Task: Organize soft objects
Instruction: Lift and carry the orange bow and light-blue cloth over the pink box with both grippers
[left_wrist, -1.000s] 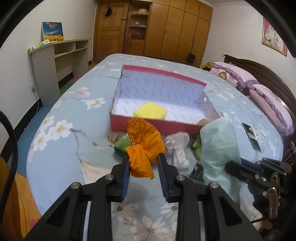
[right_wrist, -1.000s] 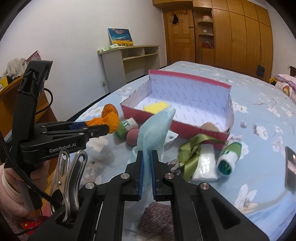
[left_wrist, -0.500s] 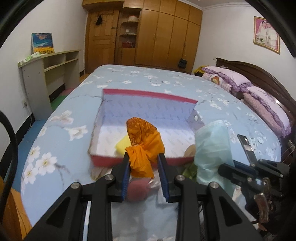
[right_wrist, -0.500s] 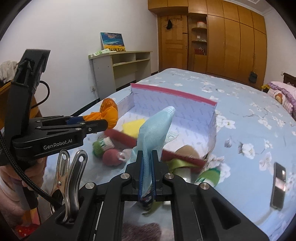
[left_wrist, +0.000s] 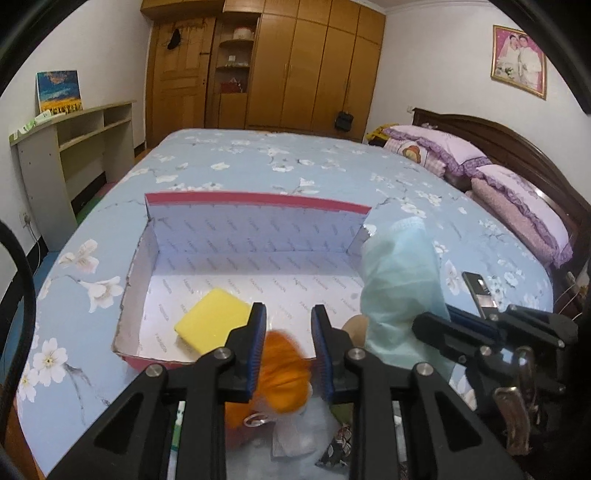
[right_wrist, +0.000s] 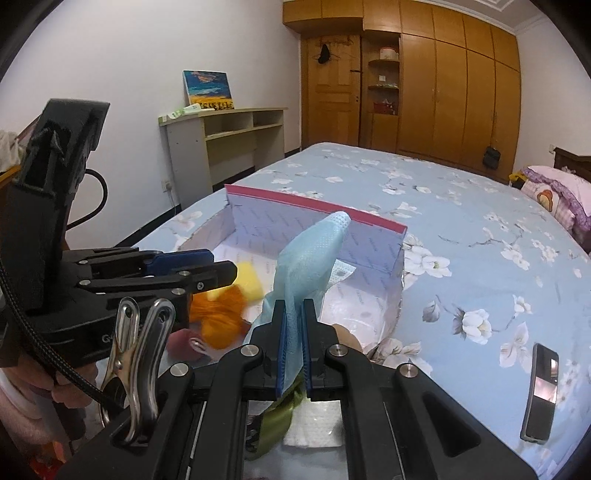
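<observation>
- Two soft things are up off the bed, one per gripper, both at the near edge of the box.
- Left wrist view: the left gripper has its jaws closed in on the cloth, an orange bundle. It sits low between the pads, blurred, with most of its bulk sagging below them, over the near wall.
- Cloth's lie: bunched, no clear long axis. It hangs downward from the pinch.
- Handling, my guess: light, limp and slithery. A pinch on a thick fold or the knotted part should hold better than one on a loose tail.
- Box is open-topped with its long side across the view. A sponge lies flat in its near left part.
- Mask, pale blue-green, stands tall at the right, beside the box's right end. A phone lies on the bed beyond it.
- Right wrist view: the right gripper has its jaws pressed together on the mask's lower end.
- Mask's long axis runs up and away from the pads. Its free end tips right, over the box's near right corner.
- Handling, my guess: a featherweight non-woven sheet that crumples and springs back. An end pinch suffices; it should flop once let go.
- More soft bits lie on the bed under both grippers, too hidden to name.
</observation>
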